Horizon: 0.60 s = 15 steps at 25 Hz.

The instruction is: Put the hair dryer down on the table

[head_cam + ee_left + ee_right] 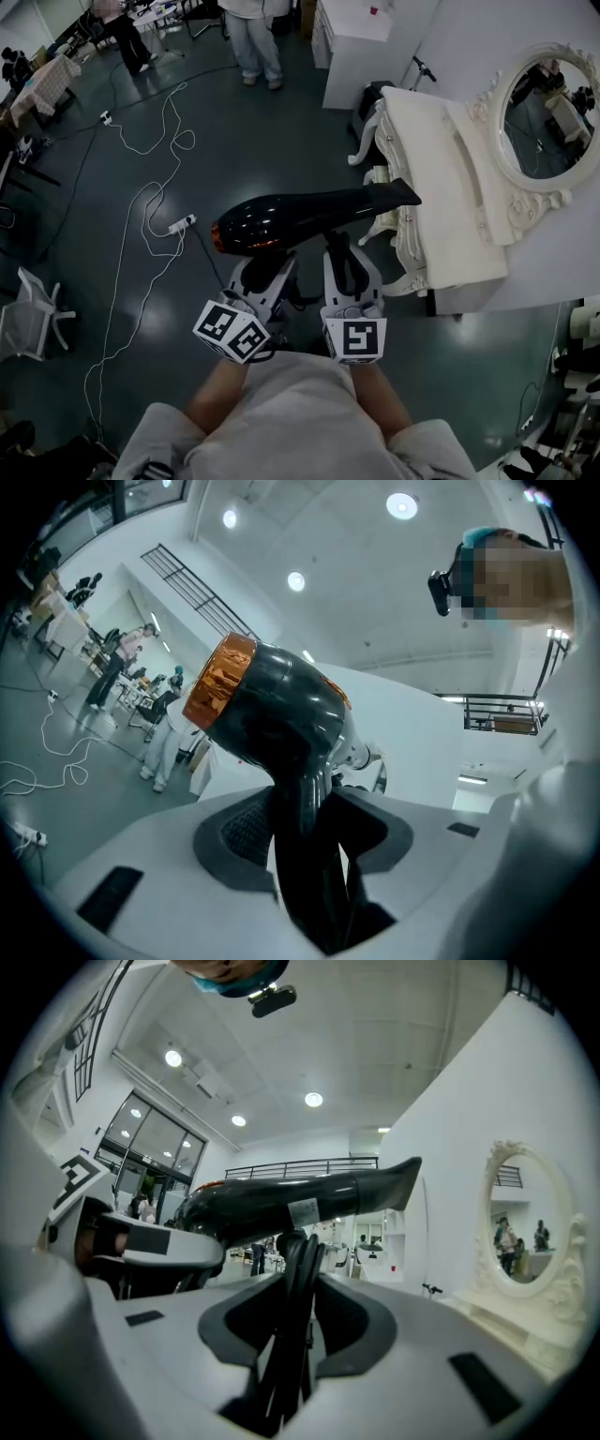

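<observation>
Carrying the hair dryer mid-air, left gripper clamped on its handle, right gripper pinching the cord. Probably needs a swing toward the table at frame right, then a gentle lowering.

1. You are in a large open lab hall, not a home: a dark polished floor spreads from 9 to 1 o'clock.
2. Loose white cables and a power strip trail across it at 10 o'clock.
3. A person stands at 12 o'clock.
4. A lone white dressing table with an ornate mirror stands at 2 o'clock.
5. Overhead you have recessed ceiling lights and a mezzanine railing.
</observation>
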Each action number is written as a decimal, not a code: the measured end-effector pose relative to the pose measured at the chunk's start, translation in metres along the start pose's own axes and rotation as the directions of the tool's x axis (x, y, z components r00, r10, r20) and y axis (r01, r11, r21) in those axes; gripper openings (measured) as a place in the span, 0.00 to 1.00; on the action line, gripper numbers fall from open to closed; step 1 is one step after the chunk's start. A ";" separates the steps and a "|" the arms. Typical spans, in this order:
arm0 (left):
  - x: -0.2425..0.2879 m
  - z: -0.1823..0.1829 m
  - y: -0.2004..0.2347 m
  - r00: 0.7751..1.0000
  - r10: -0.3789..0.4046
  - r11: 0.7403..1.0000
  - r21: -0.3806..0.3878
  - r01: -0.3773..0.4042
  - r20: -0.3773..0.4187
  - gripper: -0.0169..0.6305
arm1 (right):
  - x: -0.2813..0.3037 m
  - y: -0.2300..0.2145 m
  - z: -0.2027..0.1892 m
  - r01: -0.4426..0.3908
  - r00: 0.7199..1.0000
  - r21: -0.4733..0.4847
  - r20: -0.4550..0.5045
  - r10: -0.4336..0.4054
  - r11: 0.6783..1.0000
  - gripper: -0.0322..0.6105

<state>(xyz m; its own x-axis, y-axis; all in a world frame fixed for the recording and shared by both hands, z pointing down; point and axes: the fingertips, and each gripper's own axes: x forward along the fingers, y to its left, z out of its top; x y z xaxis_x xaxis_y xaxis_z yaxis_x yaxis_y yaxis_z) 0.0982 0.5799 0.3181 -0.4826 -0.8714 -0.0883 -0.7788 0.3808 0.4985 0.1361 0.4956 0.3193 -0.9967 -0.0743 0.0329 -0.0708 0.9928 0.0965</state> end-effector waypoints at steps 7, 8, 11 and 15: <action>0.022 -0.013 0.024 0.999 0.005 0.999 -0.035 -0.006 -0.044 0.31 | 0.026 -0.009 -0.019 0.012 0.999 0.013 -0.046 -0.011 1.000 0.22; 0.028 -0.013 0.028 0.999 0.006 0.999 -0.038 -0.008 -0.045 0.31 | 0.032 -0.012 -0.021 0.012 0.999 0.017 -0.050 -0.011 1.000 0.22; 0.053 -0.015 0.042 0.999 0.016 0.999 -0.042 -0.017 -0.042 0.31 | 0.057 -0.028 -0.027 0.001 0.999 0.021 -0.045 0.000 1.000 0.22; 0.097 -0.011 0.065 0.998 0.039 0.999 -0.022 -0.040 -0.044 0.31 | 0.105 -0.054 -0.035 -0.019 1.000 0.031 -0.024 0.019 0.999 0.22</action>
<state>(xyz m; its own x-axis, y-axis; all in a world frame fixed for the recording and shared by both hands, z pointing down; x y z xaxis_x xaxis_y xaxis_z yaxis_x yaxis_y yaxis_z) 0.0059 0.5169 0.3516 -0.4947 -0.8685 -0.0310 -0.7497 0.4084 0.5207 0.0369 0.4307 0.3524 -0.9966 -0.0573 0.0585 -0.0534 0.9964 0.0652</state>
